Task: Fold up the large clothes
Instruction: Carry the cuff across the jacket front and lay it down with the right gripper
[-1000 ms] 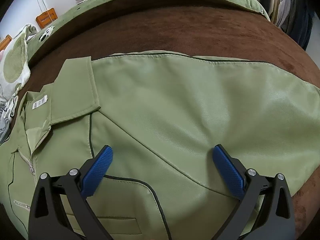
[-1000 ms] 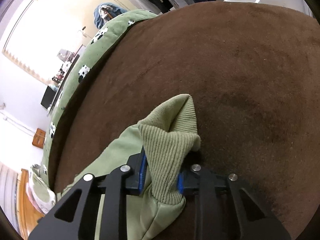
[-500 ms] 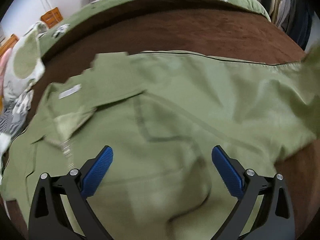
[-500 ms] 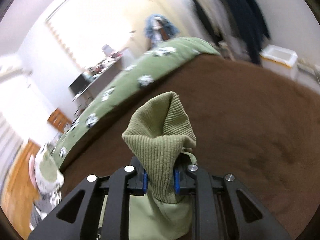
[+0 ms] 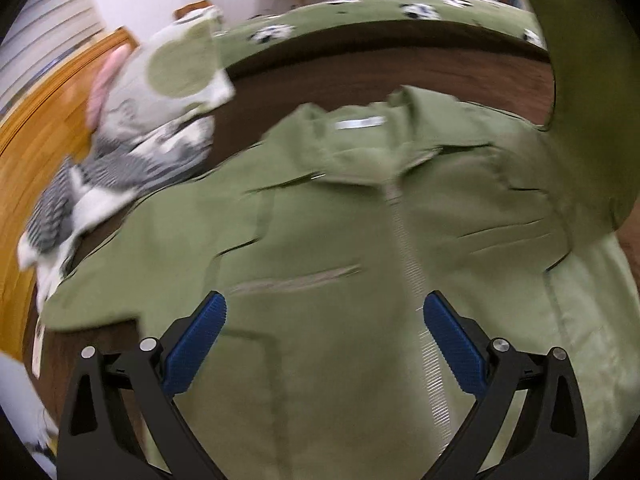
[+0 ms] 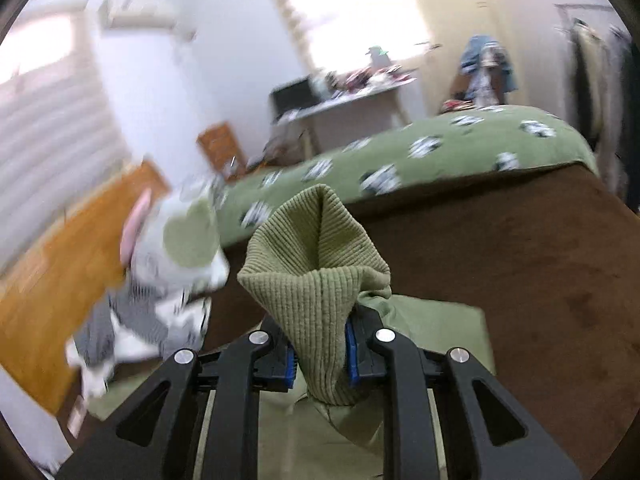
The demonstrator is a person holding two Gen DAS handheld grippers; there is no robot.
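An olive green zip-front jacket lies spread face up on a brown blanket, collar toward the far side. My left gripper hovers above its chest, jaws wide apart with nothing between the blue pads. In the right wrist view my right gripper is shut on the jacket's ribbed knit cuff, which stands bunched above the pads. The sleeve hangs lifted at the right edge of the left wrist view. Below the right gripper more of the jacket lies flat.
A heap of white, green and striped bedding sits left of the jacket beside a wooden headboard. A green patterned duvet runs along the far side of the blanket. A desk and hanging clothes stand beyond.
My right gripper rose and rolled, carrying the cuff up off the blanket and toward the jacket body. My left gripper swung left from the shoulder area to above the zipper, still wide apart.
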